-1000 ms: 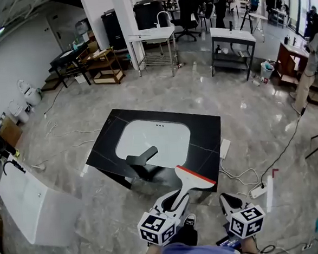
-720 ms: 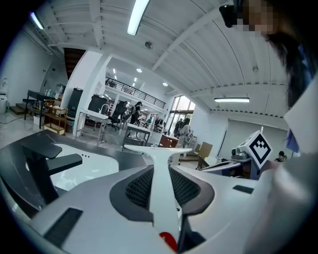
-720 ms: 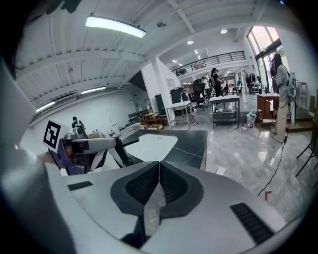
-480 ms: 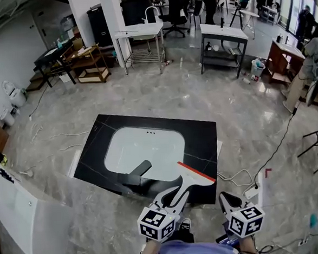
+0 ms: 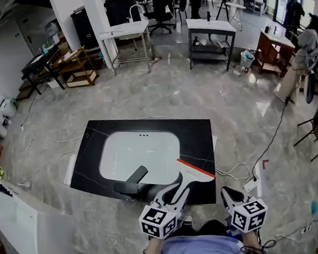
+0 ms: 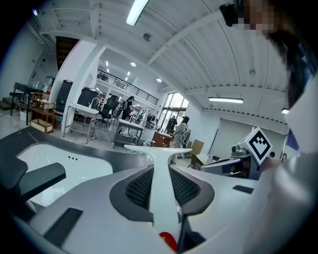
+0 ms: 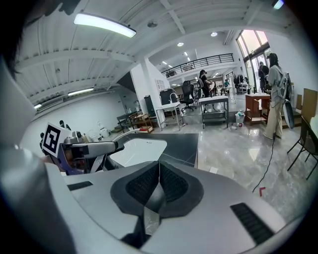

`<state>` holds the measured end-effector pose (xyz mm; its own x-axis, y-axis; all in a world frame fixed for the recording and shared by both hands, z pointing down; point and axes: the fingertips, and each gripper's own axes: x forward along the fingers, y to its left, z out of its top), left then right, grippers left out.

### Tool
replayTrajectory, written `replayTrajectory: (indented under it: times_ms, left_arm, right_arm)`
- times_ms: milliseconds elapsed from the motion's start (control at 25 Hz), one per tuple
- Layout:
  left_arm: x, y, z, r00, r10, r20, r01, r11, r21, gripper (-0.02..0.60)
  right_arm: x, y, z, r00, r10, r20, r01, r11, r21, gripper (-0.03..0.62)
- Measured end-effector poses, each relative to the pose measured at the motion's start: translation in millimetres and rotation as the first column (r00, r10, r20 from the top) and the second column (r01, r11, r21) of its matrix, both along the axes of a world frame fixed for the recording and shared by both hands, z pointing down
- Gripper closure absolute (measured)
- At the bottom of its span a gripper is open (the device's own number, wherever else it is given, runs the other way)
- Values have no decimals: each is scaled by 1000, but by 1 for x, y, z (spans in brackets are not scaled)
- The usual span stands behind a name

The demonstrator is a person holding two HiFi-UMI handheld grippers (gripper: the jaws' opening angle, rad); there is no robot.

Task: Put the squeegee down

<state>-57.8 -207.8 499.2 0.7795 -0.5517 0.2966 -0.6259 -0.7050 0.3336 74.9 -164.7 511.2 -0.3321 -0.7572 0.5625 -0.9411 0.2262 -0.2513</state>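
Note:
The squeegee (image 5: 193, 172) is white with a red blade edge. My left gripper (image 5: 174, 192) is shut on its handle and holds it above the near right part of the black countertop (image 5: 197, 134). In the left gripper view the white handle (image 6: 160, 193) runs straight out between the jaws to the crossbar head (image 6: 156, 148). My right gripper (image 5: 227, 193) hangs at the lower right, off the counter's near edge. Its jaws (image 7: 158, 174) are shut with nothing between them.
A white sink basin (image 5: 141, 146) is set in the countertop, with a black faucet (image 5: 131, 181) at its near edge. A white box (image 5: 27, 225) stands at the lower left. Cables and a power strip (image 5: 250, 183) lie on the floor to the right. Tables and people stand far off.
The countertop has slid left and slightly down in the head view as the person moved. Both grippers travelled along; the squeegee stays gripped over the counter's near right part.

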Motion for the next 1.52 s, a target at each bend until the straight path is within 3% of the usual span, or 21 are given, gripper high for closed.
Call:
replayTrajectory:
  times_ms: [280,600,1120,1360,1520]
  left_arm:
    - [5,-5,4,1000,1,2,-1,1000,-12,479]
    - [14,-38,8,997,-77,14,77,997,-21,479]
    - [56,-123,22,977,-204,64,207,977,-49,479]
    - [65,-165,32,968,-236,89,239,971,-18,479]
    - [78,-196,48,965,-249,78,252,967,-37,479]
  right_arm:
    - [6,-8,4,1000,2,8,-2,1000,-15,574]
    - [26,-46,7,999,-50,20,50,999,-14,574]
    - [78,-144,15,985,-163,50,164,986,-29,573]
    - [81,-171,24,975,-204,90,210,976,-54,574]
    - [88,-185,31,969,-223,107,231,971,-69,573]
